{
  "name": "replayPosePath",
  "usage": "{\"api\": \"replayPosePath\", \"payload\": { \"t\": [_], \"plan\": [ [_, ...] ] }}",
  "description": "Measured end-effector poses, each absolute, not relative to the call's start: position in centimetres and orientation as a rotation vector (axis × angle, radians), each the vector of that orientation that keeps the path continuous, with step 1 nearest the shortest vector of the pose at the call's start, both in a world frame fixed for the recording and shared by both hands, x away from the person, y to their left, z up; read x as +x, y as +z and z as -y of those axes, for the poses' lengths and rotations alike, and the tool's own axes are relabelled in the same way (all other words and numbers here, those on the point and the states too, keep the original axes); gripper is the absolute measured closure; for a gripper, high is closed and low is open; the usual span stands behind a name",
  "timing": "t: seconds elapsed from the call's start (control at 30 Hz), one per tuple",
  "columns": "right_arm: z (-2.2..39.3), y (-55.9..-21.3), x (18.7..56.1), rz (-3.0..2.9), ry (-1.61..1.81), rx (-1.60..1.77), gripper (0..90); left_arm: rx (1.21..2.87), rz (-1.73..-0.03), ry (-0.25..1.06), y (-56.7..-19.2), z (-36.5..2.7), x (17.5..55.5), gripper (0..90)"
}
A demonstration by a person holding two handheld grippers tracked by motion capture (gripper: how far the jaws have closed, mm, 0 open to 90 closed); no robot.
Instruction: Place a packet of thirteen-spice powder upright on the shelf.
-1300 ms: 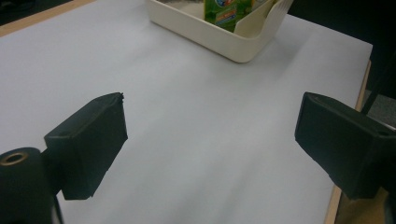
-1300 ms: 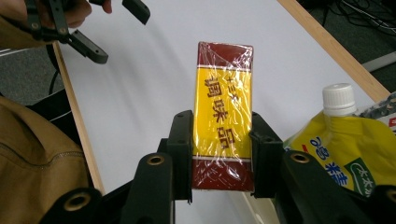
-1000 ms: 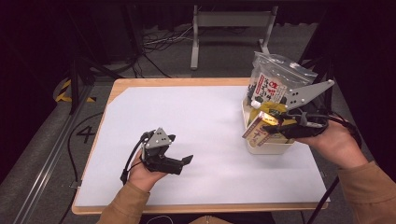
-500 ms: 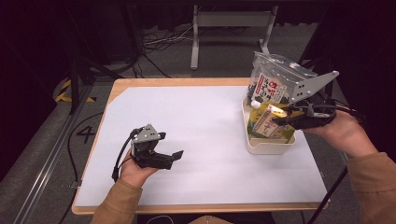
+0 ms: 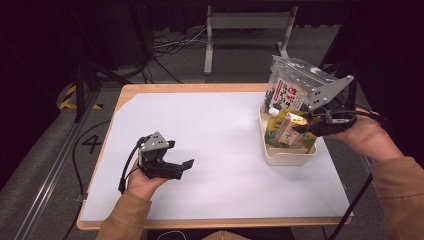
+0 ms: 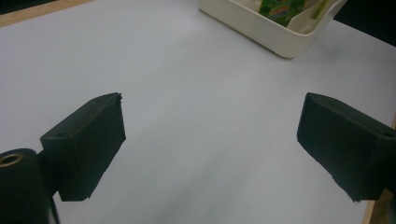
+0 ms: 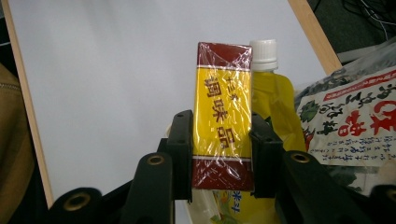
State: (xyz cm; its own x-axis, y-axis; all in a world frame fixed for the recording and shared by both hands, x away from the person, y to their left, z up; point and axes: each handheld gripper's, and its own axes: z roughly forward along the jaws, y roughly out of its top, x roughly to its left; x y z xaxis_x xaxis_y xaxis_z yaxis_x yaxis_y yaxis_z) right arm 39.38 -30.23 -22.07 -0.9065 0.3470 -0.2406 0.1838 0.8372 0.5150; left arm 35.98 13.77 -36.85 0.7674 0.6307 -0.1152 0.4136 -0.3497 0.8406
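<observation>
My right gripper point(image 5: 303, 123) is shut on a yellow box with dark red ends point(image 7: 223, 116), wrapped in clear film. It holds the box point(image 5: 297, 119) just above the white bin point(image 5: 290, 157) at the table's right side. In the bin stand a yellow pouch with a white cap point(image 5: 284, 132) and a large clear bag with a red and white label point(image 5: 287, 90). The right gripper view has the pouch point(image 7: 276, 98) behind the box and the bag point(image 7: 350, 116) to its right. My left gripper point(image 5: 186, 166) rests open near the table's front left, with nothing between its black jaws.
A white sheet point(image 5: 210, 145) covers most of the wooden table point(image 5: 165, 88). In the left gripper view the bin point(image 6: 261, 29) lies ahead at the top right, beyond bare white sheet. A metal stand point(image 5: 245, 22) and cables sit on the floor behind the table.
My right gripper has carried the box a little to the right, from the bin's near left corner to above the bin. The left hand has shifted slightly left.
</observation>
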Motion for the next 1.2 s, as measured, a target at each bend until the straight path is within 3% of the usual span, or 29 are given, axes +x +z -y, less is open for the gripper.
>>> {"api": "replayPosePath", "payload": {
  "t": [1.2],
  "plan": [
    [29.9,-26.0,40.4,-2.818,0.546,0.28,67.6,2.015,-0.827,0.266,-37.5,-14.1,36.6,8.6]
  ]
}}
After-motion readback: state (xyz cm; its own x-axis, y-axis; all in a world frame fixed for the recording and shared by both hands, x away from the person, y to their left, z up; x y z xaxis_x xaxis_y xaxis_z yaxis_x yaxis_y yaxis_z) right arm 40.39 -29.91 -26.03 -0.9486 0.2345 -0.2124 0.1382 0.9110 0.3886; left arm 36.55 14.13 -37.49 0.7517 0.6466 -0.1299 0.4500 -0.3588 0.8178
